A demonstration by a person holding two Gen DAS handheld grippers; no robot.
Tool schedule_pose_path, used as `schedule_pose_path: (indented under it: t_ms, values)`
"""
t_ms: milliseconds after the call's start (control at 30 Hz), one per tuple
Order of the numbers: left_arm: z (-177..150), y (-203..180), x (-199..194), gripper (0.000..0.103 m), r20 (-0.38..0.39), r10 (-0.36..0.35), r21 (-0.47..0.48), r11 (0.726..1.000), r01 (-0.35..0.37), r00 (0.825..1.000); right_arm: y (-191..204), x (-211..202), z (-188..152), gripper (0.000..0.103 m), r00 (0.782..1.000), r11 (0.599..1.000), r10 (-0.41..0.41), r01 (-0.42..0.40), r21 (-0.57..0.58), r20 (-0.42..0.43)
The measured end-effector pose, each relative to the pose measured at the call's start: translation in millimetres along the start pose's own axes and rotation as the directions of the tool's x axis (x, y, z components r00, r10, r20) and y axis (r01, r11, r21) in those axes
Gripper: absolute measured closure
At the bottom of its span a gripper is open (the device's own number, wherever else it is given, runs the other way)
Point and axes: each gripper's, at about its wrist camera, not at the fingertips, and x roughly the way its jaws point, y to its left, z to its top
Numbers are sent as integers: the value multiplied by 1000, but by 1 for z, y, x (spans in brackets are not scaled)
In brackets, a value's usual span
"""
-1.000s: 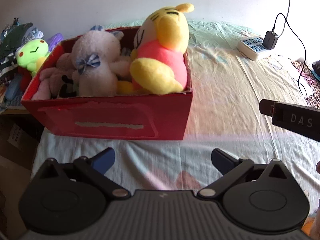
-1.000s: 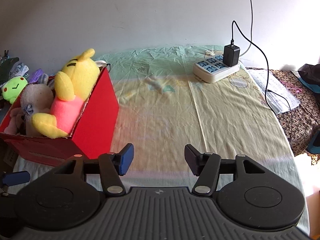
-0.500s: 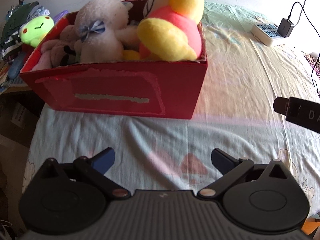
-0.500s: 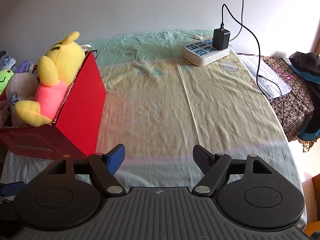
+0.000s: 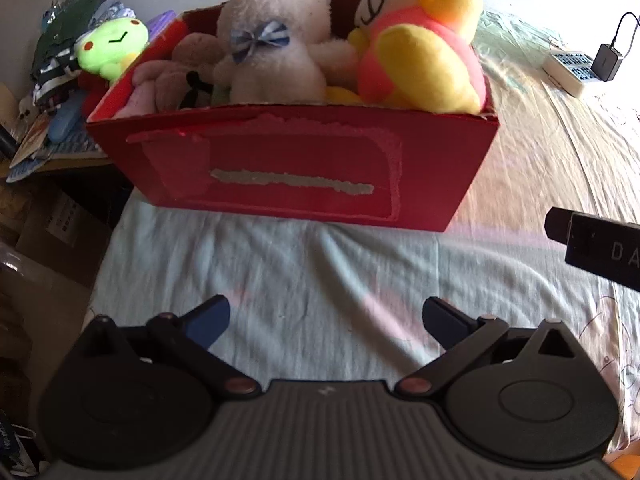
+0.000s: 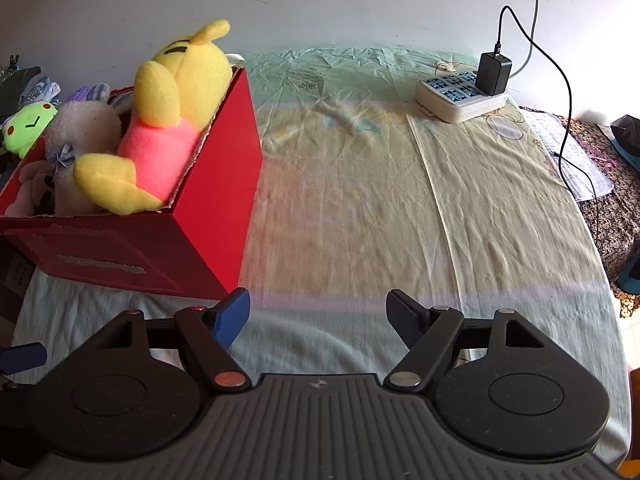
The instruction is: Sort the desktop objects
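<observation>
A red cardboard box [image 5: 296, 172] [image 6: 216, 200] stands on the sheet-covered surface, filled with plush toys. A yellow bear in a pink shirt [image 5: 420, 36] [image 6: 172, 120] leans at its right end, beside a white bear with a blue bow [image 5: 276, 44]. My left gripper [image 5: 326, 316] is open over bare sheet just in front of the box, nothing between its fingers. My right gripper [image 6: 318, 312] is open too, empty, to the right of the box's front corner. In the left wrist view, part of the right gripper shows at the right edge.
A white power strip [image 6: 460, 96] with a black charger [image 6: 494, 74] and trailing cable lies at the far right. A green frog plush [image 5: 112, 46] and piled clutter sit left of the box, past the surface's edge. Papers [image 6: 572, 156] lie on a patterned cloth at right.
Both grippers have moved forward and sunk a little toward the sheet, so the box looks larger. The right gripper's jaws have spread wider. Nothing was picked up.
</observation>
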Motion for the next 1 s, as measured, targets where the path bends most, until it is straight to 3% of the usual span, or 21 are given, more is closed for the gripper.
schedule_pose_path:
  t_ms: [267,600,1000]
  values:
    - [17,40,11,1,1,-21,65,998,21,1000,36,6,0,25,999,997,-45,45,60,-1]
    - [31,112,16,1,26,-38,173,984,32,999,107,4,-6,26,994,984,-105,104,146,1]
    - [35,152,17,1,39,-91,234,969,80,995,152,-15,-13,25,990,976,-135,126,178,39]
